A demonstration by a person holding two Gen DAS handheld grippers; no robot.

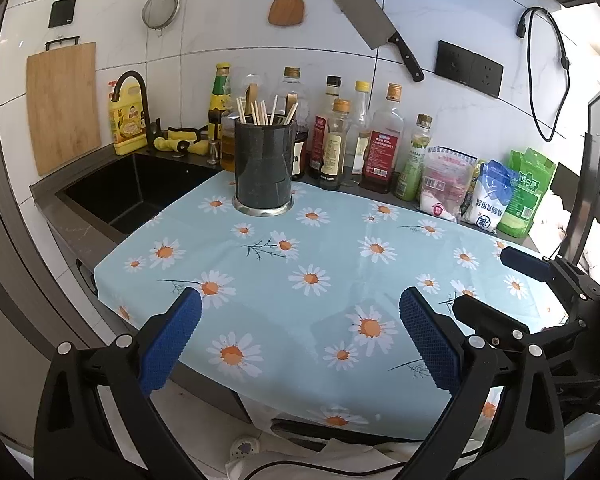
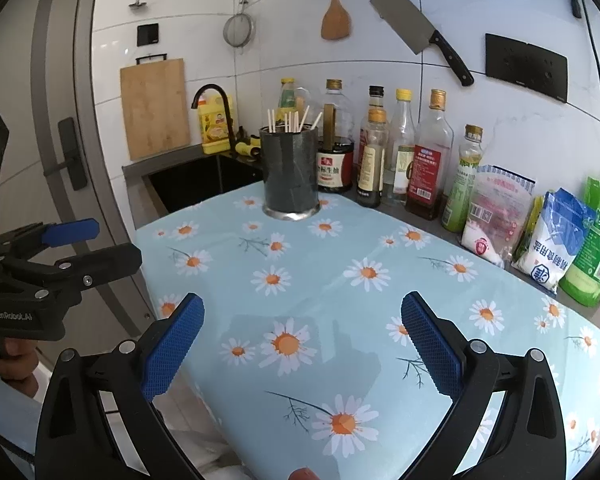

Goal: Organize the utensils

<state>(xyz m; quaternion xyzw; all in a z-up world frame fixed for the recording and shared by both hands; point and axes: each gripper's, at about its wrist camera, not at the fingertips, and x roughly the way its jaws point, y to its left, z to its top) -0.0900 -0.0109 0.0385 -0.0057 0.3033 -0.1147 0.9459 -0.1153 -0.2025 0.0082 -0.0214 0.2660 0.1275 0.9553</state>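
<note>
A dark cylindrical utensil holder [image 1: 263,168] [image 2: 290,174] stands at the far edge of the daisy-print cloth [image 1: 320,256] [image 2: 340,292], with several wooden chopsticks [image 1: 260,111] [image 2: 290,120] standing in it. My left gripper [image 1: 300,320] is open near the cloth's front edge, nothing between its blue pads. My right gripper [image 2: 302,322] is also open and empty over the cloth. In the left wrist view the right gripper [image 1: 496,280] shows at the right. The left gripper [image 2: 96,240] appears at the left of the right wrist view, a hand [image 2: 16,356] on its grip.
A row of sauce bottles [image 1: 360,140] [image 2: 400,148] and bags of seasoning [image 1: 492,196] [image 2: 548,236] lines the wall. A black sink [image 1: 140,192] [image 2: 204,184] with a tap lies left of the cloth. A cleaver [image 1: 374,26], wooden spatula [image 1: 287,0], strainer and cutting board [image 1: 64,104] hang on the tiles.
</note>
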